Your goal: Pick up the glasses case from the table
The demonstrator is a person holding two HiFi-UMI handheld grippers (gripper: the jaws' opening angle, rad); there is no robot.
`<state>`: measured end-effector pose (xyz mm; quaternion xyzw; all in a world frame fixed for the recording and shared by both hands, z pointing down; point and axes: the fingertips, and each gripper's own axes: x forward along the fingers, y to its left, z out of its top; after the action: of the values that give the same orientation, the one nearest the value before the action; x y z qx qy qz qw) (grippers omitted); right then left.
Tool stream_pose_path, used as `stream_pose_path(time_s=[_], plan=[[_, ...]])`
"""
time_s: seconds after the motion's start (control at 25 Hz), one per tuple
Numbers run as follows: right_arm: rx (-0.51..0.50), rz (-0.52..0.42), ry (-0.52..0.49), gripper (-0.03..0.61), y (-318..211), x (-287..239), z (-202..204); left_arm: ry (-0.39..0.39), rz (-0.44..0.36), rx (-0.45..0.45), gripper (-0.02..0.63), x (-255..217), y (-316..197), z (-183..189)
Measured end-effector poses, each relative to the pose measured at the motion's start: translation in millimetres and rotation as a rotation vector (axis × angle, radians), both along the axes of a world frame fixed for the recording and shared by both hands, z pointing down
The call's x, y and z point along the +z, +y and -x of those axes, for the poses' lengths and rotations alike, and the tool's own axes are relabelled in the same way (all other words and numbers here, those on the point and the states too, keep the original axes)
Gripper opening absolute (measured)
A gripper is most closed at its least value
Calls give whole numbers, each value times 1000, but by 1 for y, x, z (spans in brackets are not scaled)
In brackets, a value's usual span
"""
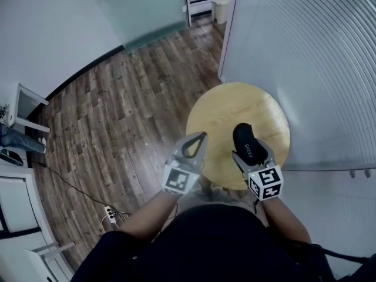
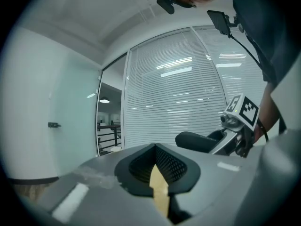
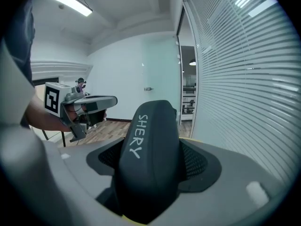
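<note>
In the head view, the black glasses case [image 1: 244, 138] with white lettering sits clamped between the jaws of my right gripper [image 1: 250, 149], over the near part of the round wooden table [image 1: 217, 116]. The right gripper view has the case [image 3: 149, 149] filling the gap between the jaws, its end sticking out forward. In the left gripper view the case [image 2: 197, 140] hangs in the air against the blinds. My left gripper [image 1: 200, 137] is shut on nothing, at the table's near left edge, its jaws meeting at their tips [image 2: 156, 147].
A wall of glass with blinds [image 1: 305, 51] runs close along the table's right and far side. Wood floor [image 1: 117, 116] spreads to the left. A power strip with its cable [image 1: 110, 216] lies on the floor near my left arm. A white bin [image 1: 221, 7] stands beyond.
</note>
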<state>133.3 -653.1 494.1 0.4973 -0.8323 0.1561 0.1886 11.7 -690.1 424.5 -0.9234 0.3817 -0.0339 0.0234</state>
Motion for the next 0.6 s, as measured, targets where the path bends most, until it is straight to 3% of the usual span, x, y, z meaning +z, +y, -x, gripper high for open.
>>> stream_pose_path(time_s=[0.24, 0.48, 0.6], plan=[[21, -108, -46, 367, 5, -65, -7, 45, -66, -11, 3, -63, 4, 12], [90, -254, -58, 364, 22, -108, -38, -1, -133, -5, 3, -84, 17, 5], [103, -283, -62, 362, 28, -124, -44, -1, -144, -4, 3, -95, 21, 3]])
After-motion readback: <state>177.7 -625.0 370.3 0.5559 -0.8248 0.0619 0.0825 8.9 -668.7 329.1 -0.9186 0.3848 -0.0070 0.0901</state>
